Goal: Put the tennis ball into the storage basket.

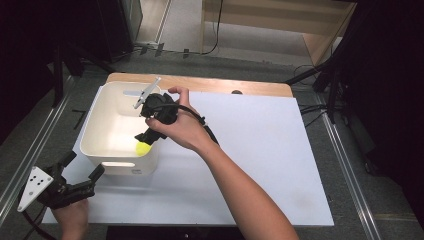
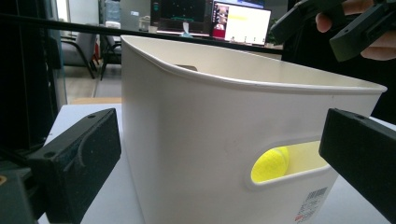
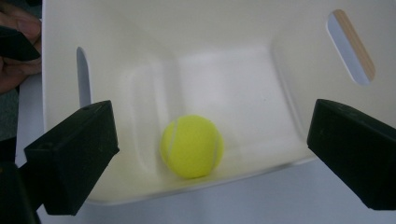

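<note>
Resting on the floor of the white bin (image 3: 154, 70), the tennis ball (image 3: 192, 146) is lying free beneath the spread right gripper (image 3: 210, 149); the drop looks done, while the left gripper (image 2: 224, 163), also spread, is flanking the bin's near wall.

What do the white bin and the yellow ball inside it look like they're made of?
The white bin looks like moulded plastic: smooth, faintly glossy walls, rounded rim, cut-out handle slots and a barcode sticker. The yellow ball looks like a felt-covered tennis ball, with a matte fuzzy surface and a pale curved seam; its core can't be judged.
</note>
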The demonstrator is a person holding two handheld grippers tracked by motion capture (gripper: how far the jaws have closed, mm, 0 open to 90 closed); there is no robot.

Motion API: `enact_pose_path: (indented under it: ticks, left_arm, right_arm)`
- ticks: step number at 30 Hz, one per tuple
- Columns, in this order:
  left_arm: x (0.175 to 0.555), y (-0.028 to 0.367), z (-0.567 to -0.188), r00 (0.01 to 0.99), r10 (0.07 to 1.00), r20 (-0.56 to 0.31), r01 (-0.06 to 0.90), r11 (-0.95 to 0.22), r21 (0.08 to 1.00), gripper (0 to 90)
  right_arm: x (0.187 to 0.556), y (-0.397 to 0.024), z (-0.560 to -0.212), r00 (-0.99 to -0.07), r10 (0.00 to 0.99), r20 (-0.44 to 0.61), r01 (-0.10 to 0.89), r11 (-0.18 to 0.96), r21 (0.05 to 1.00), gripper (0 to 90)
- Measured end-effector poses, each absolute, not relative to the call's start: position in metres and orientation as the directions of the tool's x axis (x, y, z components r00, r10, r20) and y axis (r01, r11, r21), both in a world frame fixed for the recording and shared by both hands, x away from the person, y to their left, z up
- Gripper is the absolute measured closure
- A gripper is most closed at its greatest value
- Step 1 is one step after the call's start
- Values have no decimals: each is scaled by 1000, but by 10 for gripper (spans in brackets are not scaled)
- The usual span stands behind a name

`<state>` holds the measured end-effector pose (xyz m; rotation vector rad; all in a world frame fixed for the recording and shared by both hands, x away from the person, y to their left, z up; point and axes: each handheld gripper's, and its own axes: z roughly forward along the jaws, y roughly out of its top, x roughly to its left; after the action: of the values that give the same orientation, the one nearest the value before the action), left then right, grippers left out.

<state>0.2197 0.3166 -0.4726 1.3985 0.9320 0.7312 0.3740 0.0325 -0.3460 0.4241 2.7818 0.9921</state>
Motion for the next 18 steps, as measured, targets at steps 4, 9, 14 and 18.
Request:
enact_pose_path:
  ticks: [4, 9, 14, 18]
  left_arm:
    - [220, 316, -472, 476, 874, -102, 105, 59, 993, 0]
    - [220, 316, -473, 474, 875, -101, 105, 57, 993, 0]
    - [220, 315, -473, 473, 875, -100, 106, 56, 993, 0]
    - [220, 315, -473, 474, 875, -100, 104, 57, 993, 0]
  right_arm:
    - [373, 22, -344, -945, 324, -50, 215, 727, 653, 5]
    - [372, 9, -345, -943, 329, -50, 215, 717, 663, 5]
    - [370, -1, -348, -934, 354, -44, 235, 703, 671, 4]
    - [369, -7, -350, -931, 363, -38, 243, 696, 676, 4]
